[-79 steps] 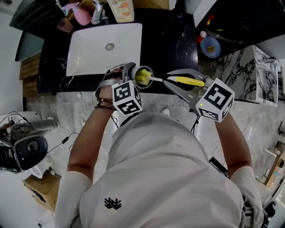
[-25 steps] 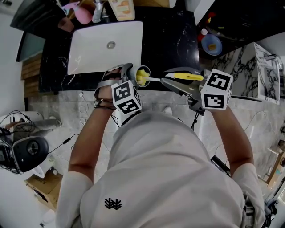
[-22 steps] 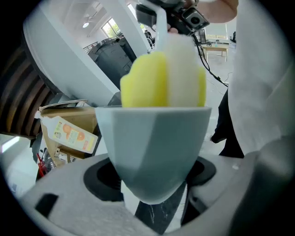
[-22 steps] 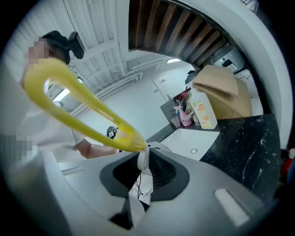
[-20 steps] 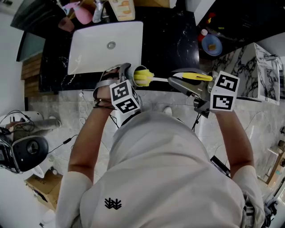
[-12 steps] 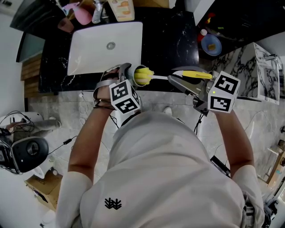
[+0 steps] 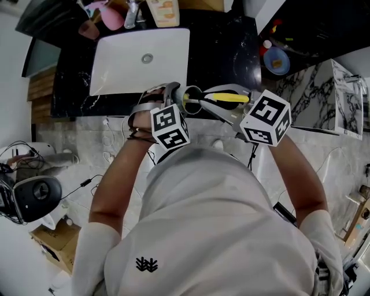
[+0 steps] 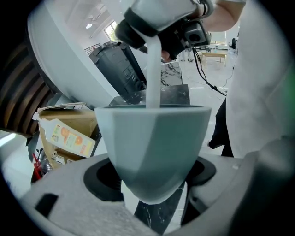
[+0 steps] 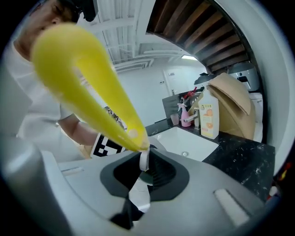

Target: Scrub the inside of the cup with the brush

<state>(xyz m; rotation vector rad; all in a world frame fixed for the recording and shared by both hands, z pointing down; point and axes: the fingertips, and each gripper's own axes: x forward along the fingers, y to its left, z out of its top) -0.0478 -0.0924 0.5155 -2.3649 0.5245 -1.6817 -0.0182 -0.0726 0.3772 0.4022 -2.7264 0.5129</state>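
Clamping the cup (image 7: pixel 192 94) by its sides, the left gripper (image 7: pixel 184 96) points steeply down at the front edge of the counter (image 7: pixel 225 43), its forearm bent inward. The right gripper (image 7: pixel 211 99) reaches in from the other side, lying nearly level. Its jaws are closed on the yellow handle of the brush (image 7: pixel 228 97), whose white stem runs into the cup's mouth. The brush head is hidden inside the cup; the left gripper view shows only the stem above the rim. Beyond sit a white sink (image 7: pixel 115 69) set in the black marbled counter, a soap bottle (image 7: pixel 162 11) behind it, and a pale tiled floor (image 7: pixel 63 133) below.
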